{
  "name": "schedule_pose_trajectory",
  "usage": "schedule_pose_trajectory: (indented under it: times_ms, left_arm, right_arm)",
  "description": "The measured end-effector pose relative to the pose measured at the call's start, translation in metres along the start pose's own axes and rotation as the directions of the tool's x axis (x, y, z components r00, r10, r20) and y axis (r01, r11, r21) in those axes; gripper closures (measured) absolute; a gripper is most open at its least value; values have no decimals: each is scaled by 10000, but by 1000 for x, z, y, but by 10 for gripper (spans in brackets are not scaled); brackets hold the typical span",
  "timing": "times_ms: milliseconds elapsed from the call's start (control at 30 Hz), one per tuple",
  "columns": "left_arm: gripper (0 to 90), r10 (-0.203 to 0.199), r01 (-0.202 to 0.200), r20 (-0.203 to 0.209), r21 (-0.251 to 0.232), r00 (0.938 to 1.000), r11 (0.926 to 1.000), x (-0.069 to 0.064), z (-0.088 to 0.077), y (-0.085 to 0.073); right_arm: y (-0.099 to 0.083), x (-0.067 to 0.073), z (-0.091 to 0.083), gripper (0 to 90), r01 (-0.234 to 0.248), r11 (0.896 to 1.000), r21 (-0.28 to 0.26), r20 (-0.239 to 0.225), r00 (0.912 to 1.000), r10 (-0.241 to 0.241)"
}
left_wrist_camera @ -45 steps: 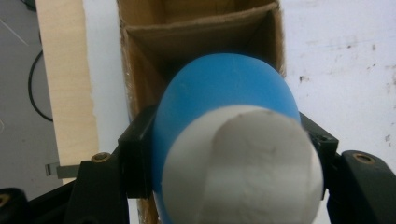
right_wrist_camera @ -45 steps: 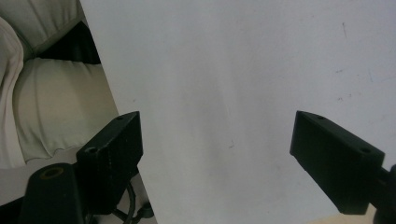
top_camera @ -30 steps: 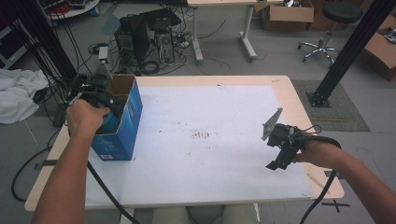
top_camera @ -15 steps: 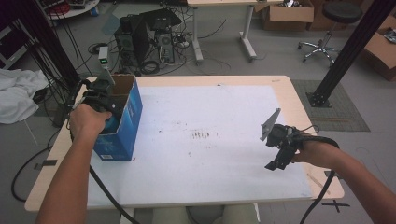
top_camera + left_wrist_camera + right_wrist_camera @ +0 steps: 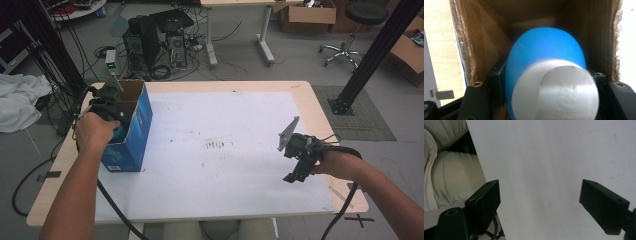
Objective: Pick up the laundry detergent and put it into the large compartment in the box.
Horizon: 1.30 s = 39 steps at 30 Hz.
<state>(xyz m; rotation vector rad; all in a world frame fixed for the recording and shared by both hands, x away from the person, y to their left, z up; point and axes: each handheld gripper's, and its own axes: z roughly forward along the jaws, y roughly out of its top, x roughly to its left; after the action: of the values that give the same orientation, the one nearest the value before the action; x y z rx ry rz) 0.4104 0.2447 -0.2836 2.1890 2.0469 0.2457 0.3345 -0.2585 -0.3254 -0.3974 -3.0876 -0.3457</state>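
An open blue cardboard box (image 5: 136,127) stands at the table's left edge. My left gripper (image 5: 111,102) points down into its open top. In the left gripper view the brown box walls (image 5: 486,27) surround a rounded blue object with a white end (image 5: 544,52), and my left gripper (image 5: 546,77) is shut on it, one black jaw on each side. Those jaws have just eased open a trifle, the object still between them. My right gripper (image 5: 299,165) hovers over the white table cover (image 5: 225,165) near the front right. It is open (image 5: 540,195) with nothing between its jaws.
The white cover (image 5: 554,150) ends close to the right gripper, with the person's light trousers (image 5: 451,175) beyond the edge. Wooden table rim (image 5: 320,105) frames the cover. Computer towers (image 5: 155,35), cables, a white cloth (image 5: 20,102) and a black post (image 5: 370,55) stand on the floor around.
The left hand has shifted slightly at the box's open top, and its grey plate now shows above the box. The right hand has kept still.
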Motion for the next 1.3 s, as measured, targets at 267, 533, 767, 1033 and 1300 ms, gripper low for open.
schedule_pose_trajectory:
  times_ms: [267, 533, 767, 1033, 1300]
  left_arm:
    - [362, -21, 23, 111, -161, 9999, 9999, 2, 0, -2]
    - [325, -118, 122, 260, -163, 9996, 9998, 5, -2, -4]
    - [309, -200, 213, 467, -266, 9987, 9994, 8, -5, -5]
    - [305, -252, 274, 521, -410, 9983, 9988, 8, -14, -5]
    - [290, -240, 258, 431, -431, 9988, 9987, 7, -24, -4]
  right_arm:
    - [-2, 0, 0, 170, 0, 10000, 38, 26, 10000, 0]
    - [0, 1, -1, 170, 63, 10000, -1, 50, 10000, -63]
    - [1, 2, -2, 170, 67, 10000, 18, 38, 10000, -67]
    - [2, 3, -3, 170, 87, 10000, -16, 52, 9999, -87]
    - [1, 4, -4, 170, 63, 10000, 14, 85, 9999, -63]
